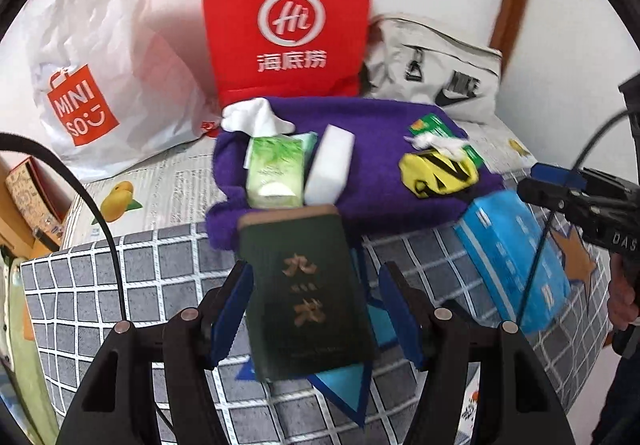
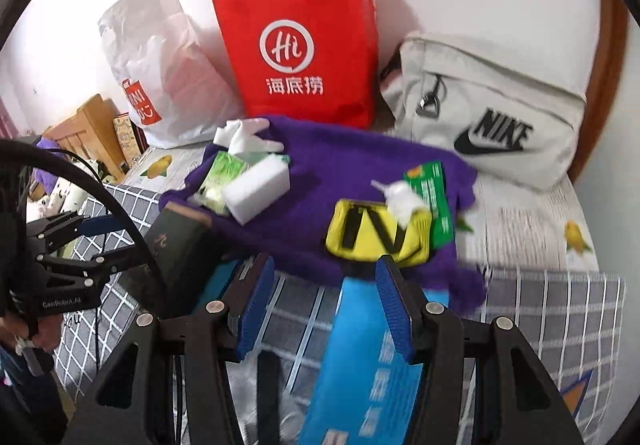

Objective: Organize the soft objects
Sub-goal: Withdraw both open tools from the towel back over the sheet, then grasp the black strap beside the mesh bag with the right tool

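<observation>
Evidently the dark green soft tissue pack point(image 1: 308, 293) sits between the jaws of the left claw point(image 1: 316, 269). Its long axis runs along the fingers, with its far end over the near edge of the purple fleece towel point(image 1: 360, 149). Those jaws stand about half open. One pad meets the pack and a sliver of gap shows at the other, so we cannot tell whether it is truly gripped.

The blue soft tissue pack point(image 2: 360, 357) likewise lies lengthwise under the right claw point(image 2: 324, 261), against one pad only, so that hold is just as unclear.

Straight ahead of the left claw, beyond the towel, stands the red paper carrier bag point(image 1: 288, 25). We judge that claw the nearer one to it. The white crinkled plastic bag point(image 1: 104, 57) is ahead to its left, and the grey fabric pouch point(image 2: 492, 109) lies ahead of the right claw.

On the towel, ahead of both claws, we count:
- one light green tissue pack point(image 1: 274, 173)
- one white sponge block point(image 1: 330, 169)
- one yellow-and-black sock bundle point(image 2: 376, 233)
- one flat green tissue packet point(image 2: 432, 197)

That makes four tissue packs in all, three bags and two claws.
</observation>
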`<action>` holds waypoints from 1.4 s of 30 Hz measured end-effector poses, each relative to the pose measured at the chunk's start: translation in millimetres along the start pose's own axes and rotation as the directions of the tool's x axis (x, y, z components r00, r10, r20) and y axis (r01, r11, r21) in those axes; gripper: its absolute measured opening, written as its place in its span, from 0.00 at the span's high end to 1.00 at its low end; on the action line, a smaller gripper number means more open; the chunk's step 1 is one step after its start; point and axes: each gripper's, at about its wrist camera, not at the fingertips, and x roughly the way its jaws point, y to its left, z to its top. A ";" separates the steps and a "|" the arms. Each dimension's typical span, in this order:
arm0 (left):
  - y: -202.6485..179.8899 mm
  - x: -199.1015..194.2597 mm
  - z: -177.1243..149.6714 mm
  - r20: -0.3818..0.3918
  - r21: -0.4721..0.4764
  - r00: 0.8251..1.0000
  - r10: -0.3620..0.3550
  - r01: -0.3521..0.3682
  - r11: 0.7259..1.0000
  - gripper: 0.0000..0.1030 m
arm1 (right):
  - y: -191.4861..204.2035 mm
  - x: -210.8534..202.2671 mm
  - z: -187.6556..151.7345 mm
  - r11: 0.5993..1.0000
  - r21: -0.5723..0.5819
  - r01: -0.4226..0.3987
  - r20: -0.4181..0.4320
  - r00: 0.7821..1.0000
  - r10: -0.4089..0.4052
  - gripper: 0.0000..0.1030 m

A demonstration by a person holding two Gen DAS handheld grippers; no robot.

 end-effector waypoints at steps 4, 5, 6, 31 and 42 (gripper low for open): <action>-8.5 -5.4 -11.3 0.024 0.047 1.000 0.016 -0.017 0.999 0.39 | -1.7 -7.6 -16.6 0.997 0.075 -0.009 0.008 1.000 0.009 0.49; -10.2 -6.5 -13.2 0.027 0.058 1.000 0.012 -0.014 0.998 0.39 | -2.0 -9.6 -19.8 0.996 0.090 -0.013 0.010 1.000 0.012 0.49; -11.8 -7.9 -15.4 0.030 0.068 1.000 0.007 -0.009 0.998 0.39 | -1.9 -11.0 -21.7 0.995 0.097 -0.011 0.011 1.000 0.010 0.49; -20.8 -22.9 -70.2 0.049 0.133 0.998 0.042 -0.048 0.990 0.36 | 16.4 -29.4 -79.1 0.982 0.189 -0.025 0.026 0.999 0.021 0.49; -15.6 -41.2 -94.7 0.026 0.036 0.993 0.118 -0.119 0.992 0.36 | 27.2 -54.5 -117.1 0.996 0.088 -0.024 0.013 1.000 0.023 0.49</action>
